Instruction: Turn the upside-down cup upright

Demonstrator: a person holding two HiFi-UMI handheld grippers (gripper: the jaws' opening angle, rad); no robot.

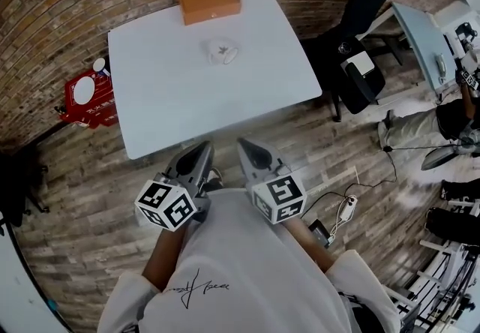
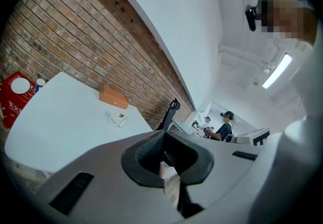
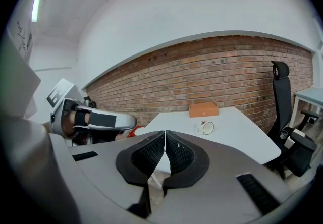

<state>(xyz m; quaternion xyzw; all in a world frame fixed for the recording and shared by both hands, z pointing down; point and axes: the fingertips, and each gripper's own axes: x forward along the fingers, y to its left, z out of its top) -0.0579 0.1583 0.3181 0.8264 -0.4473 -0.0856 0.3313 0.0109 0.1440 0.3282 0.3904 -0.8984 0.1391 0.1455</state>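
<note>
Cup (image 1: 223,52): white mug with red leaf mark, upper centre of frame, on white counter (image 1: 172,99) just below orange box (image 1: 209,3). Seemingly tipped on its side, mouth toward lower right. Left gripper (image 1: 202,148), right gripper (image 1: 244,145): lower centre, tucked against torso, well apart from it. Fingers closed, nothing between. Probably a rest pose ahead of the reach.

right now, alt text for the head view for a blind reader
From above, a white cup lies on its side on a white table, near an orange box at the far edge. The left gripper and right gripper are shut and empty, short of the table.
</note>
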